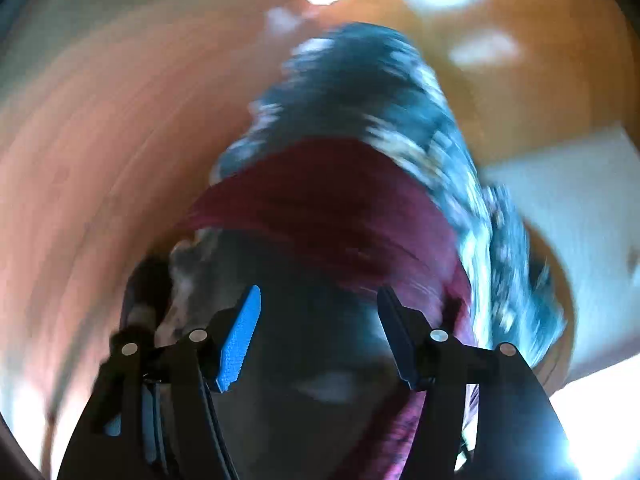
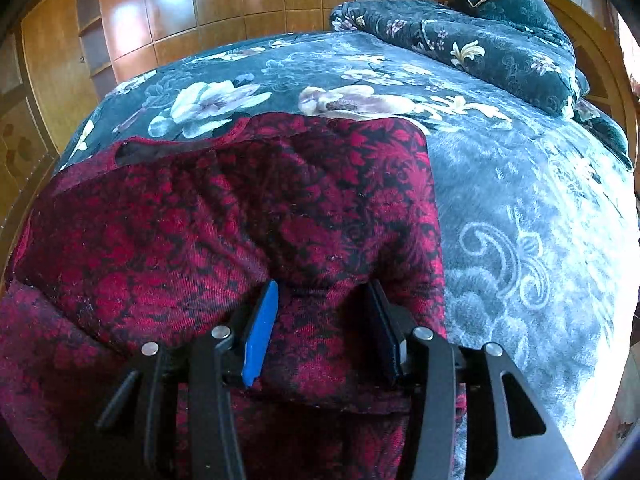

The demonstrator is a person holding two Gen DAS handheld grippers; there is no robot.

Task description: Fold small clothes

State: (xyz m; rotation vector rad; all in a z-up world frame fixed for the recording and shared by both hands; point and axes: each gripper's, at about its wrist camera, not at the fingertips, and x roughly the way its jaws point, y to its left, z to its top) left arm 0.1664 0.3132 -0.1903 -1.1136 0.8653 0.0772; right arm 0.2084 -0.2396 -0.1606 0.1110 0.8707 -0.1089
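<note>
Trouble we foresee: left gripper (image 1: 318,336) gapes empty in blur, right gripper (image 2: 324,332) straddles the red garment (image 2: 224,216) half-open, grip unclear, so folds may slip.

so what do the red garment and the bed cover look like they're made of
Red garment: looks like a woven, matte cloth with a black floral pattern; fine weave texture and soft creases show. Bed cover: seems a plush, fleecy blanket; fuzzy nap and a soft sheen on its floral print.
</note>
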